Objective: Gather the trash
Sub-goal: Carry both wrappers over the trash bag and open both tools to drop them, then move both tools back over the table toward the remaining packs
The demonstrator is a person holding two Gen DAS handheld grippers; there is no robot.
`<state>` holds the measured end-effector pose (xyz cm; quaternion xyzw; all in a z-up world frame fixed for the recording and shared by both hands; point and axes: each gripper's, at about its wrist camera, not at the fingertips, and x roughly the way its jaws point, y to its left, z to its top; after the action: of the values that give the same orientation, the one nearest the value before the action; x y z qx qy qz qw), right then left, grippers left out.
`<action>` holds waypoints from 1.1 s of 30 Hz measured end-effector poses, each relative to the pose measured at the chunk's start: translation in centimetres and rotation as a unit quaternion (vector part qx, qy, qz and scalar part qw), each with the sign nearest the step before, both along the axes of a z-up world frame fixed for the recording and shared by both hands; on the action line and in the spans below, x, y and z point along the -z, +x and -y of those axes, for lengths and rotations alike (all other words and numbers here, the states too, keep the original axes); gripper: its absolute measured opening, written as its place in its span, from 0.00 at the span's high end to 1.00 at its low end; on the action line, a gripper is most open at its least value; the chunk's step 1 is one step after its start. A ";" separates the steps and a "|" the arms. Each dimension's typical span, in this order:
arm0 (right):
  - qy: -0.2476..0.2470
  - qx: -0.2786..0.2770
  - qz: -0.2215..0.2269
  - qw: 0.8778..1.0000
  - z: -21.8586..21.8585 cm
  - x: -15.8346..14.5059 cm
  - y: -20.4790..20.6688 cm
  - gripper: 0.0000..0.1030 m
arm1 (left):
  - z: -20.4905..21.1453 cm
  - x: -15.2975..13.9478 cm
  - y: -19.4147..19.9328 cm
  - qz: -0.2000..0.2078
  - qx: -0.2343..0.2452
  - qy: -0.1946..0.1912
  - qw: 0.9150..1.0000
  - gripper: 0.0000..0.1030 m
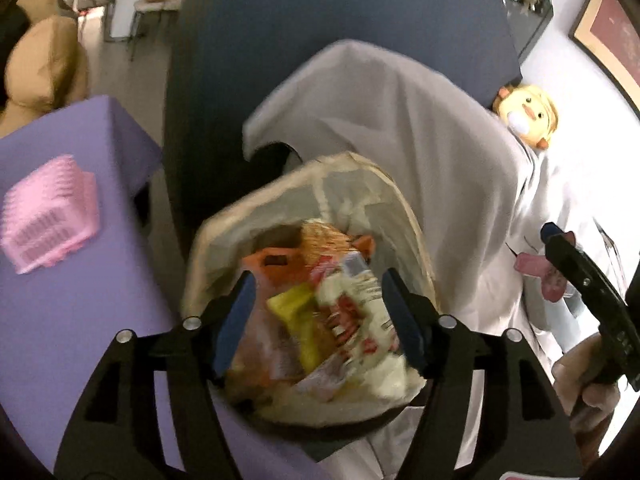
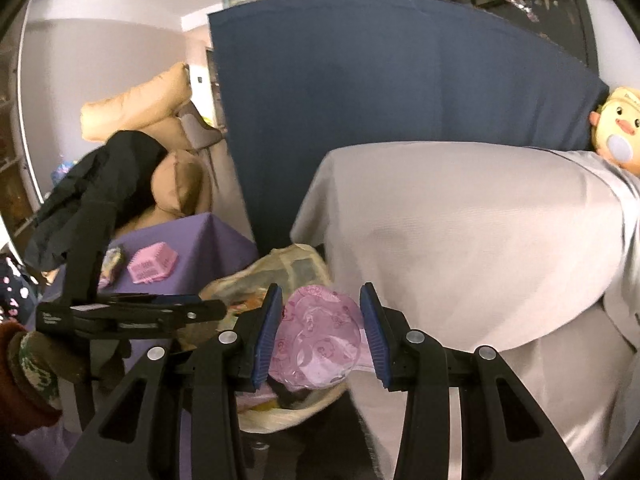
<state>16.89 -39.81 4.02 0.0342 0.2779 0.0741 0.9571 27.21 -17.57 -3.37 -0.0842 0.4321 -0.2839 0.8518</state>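
Left wrist view: left gripper (image 1: 320, 320) fingers apart over trash bin (image 1: 224, 216); right gripper (image 2: 320, 336) seemingly grasps pink wrapper (image 2: 320, 336).

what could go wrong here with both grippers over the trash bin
1. The bin already looks heaped with wrappers, so more trash may slide off onto the purple cloth.
2. The right gripper holds a pink plastic piece beside the bin, not over it; released here, it may miss.
3. The left gripper stands open low above the liner's floppy edge and could snag it.
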 end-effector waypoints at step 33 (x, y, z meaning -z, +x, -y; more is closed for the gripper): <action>-0.056 -0.064 -0.230 0.969 -9.6 10.8 11.1 0.38 | -26.6 -1.3 -9.7 0.042 -0.218 -0.054 0.973 0.38</action>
<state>28.03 -30.22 -6.74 -0.0213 0.4958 0.1099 0.8612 17.50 9.01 -2.07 -0.2106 0.3510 -0.1173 0.9048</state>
